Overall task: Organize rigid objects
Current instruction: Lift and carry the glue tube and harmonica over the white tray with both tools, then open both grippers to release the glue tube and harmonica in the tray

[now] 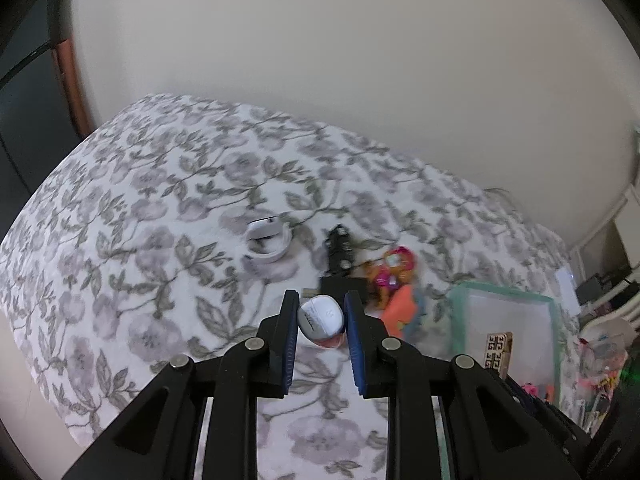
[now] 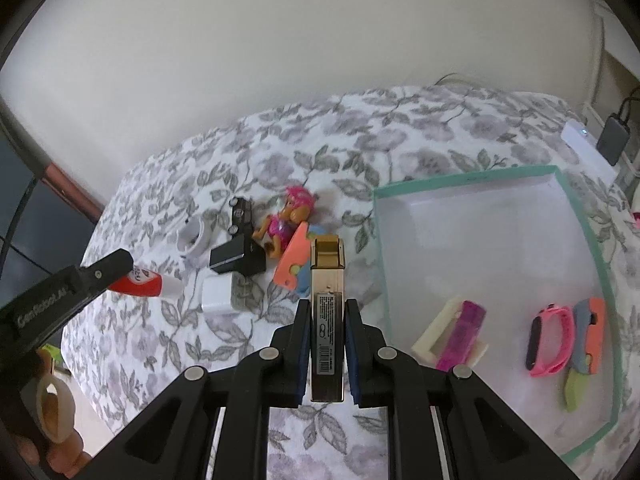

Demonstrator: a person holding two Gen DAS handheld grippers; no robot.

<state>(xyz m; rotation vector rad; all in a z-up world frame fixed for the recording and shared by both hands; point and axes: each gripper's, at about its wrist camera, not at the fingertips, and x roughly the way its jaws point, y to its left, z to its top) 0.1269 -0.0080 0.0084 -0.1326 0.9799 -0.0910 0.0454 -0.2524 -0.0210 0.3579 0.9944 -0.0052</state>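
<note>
The green-rimmed tray (image 2: 592,256) lay on the bed (image 2: 360,136) and served as the collecting place, and by this moment it was partly filled: inside it, toward its near end, lay a pink wristband (image 2: 550,340), an orange-and-grey folding tool (image 2: 586,344) just beside the band, and a purple block (image 2: 460,334) resting on a cream piece. The right gripper (image 2: 327,344) was closed firmly on a long gold box (image 2: 327,312) with a barcode label, held above the bed just outside the tray's left rim. The left gripper (image 1: 322,320) was clamped on a small white and red rounded bottle (image 1: 321,320), held in the air well to the left of the tray. Left of the tray, several things remained on the bed: a pink toy figure (image 2: 288,216), an orange card (image 2: 294,260), a black toy car (image 2: 241,216), a black box (image 2: 236,258), a white charger block (image 2: 218,294) and a white ring of tape (image 2: 196,236). I would judge the sorting roughly a third done, with two items in hand apparently ready for the tray and about six more pickups to follow.
</note>
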